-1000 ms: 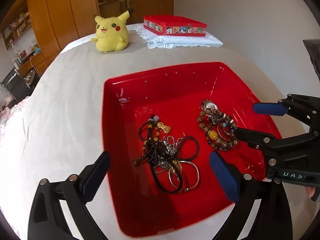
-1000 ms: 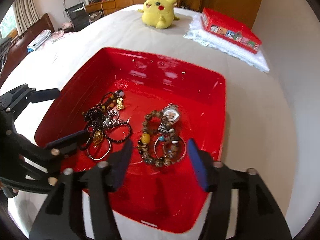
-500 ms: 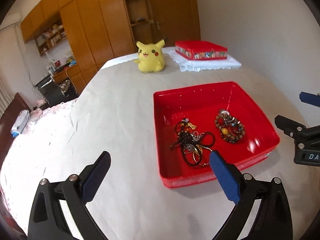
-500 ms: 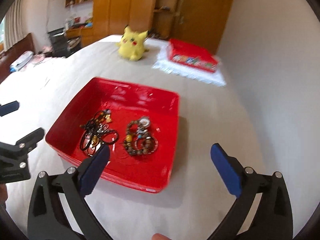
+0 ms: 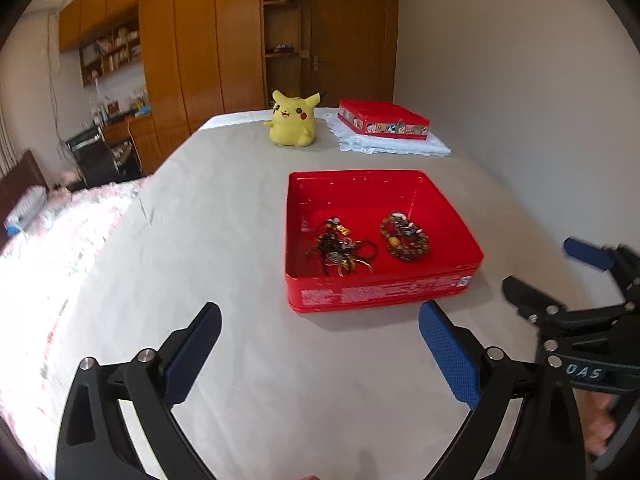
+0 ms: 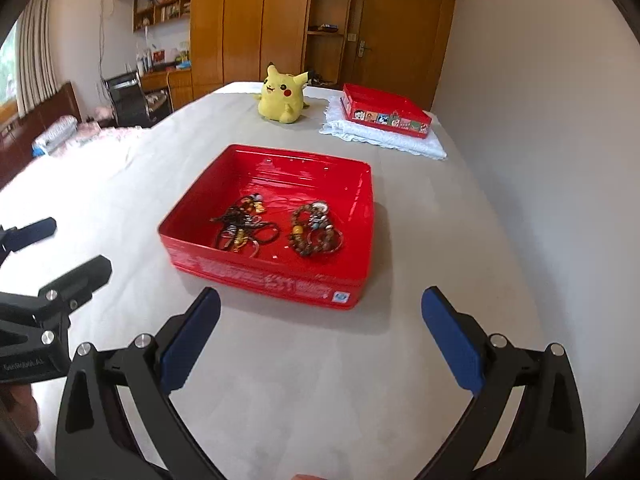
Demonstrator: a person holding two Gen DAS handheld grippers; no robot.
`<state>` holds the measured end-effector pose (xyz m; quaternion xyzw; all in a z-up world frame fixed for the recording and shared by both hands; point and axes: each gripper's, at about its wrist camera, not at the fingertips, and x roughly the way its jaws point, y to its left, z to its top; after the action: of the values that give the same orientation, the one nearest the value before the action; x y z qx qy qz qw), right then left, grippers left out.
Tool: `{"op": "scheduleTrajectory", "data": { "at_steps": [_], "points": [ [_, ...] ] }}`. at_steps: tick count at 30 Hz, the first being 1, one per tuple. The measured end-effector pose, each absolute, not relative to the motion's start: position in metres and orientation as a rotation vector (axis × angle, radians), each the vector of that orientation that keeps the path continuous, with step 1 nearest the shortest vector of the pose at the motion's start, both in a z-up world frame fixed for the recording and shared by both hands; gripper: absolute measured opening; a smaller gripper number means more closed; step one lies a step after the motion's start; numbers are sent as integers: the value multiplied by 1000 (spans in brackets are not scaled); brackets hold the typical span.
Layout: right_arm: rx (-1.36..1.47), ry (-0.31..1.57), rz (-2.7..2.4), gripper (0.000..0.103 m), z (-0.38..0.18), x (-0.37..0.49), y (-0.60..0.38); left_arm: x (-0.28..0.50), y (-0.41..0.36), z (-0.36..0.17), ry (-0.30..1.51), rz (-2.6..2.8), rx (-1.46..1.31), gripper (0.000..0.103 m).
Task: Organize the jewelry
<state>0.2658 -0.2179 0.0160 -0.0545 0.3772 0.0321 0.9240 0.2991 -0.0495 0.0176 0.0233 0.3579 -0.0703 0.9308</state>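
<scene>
A red tin tray (image 5: 376, 294) (image 6: 264, 276) sits on the grey bed cover. Inside it lie a dark tangle of necklaces and rings (image 5: 340, 250) (image 6: 242, 228) on the left and a heap of brown bead bracelets with a watch (image 5: 404, 236) (image 6: 316, 230) on the right. My left gripper (image 5: 320, 354) hovers open in front of the tray, nothing between its blue pads. My right gripper (image 6: 320, 338) is likewise open and empty, short of the tray's front wall. Each gripper shows at the edge of the other's view.
A yellow plush toy (image 5: 292, 124) (image 6: 282, 96) sits at the far end. Beside it a red picture-sided box (image 5: 382, 122) (image 6: 384, 114) rests on a folded white cloth (image 5: 392, 146). A white wall runs along the right; floral bedding (image 5: 52, 232) lies at the left.
Both grippers have pulled back and up from over the tray, which now looks smaller and farther. The right gripper's jaws went from partly closed to wide. The jewelry stayed in the tray.
</scene>
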Motion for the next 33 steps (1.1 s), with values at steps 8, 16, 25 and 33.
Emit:
{"op": "scheduleTrajectory", "data": {
  "at_steps": [8, 16, 25, 33],
  "points": [
    [-100, 797, 92, 100, 6, 262, -212, 274, -52, 25, 690, -136, 38, 99],
    [-101, 795, 88, 100, 1, 265, -213, 274, -49, 23, 690, -139, 30, 99],
    [-99, 795, 93, 100, -1, 268, -217, 282, -53, 21, 711, -106, 83, 99],
    [-96, 787, 96, 100, 2, 263, -220, 282, -55, 27, 703, -108, 73, 99]
  ]
}}
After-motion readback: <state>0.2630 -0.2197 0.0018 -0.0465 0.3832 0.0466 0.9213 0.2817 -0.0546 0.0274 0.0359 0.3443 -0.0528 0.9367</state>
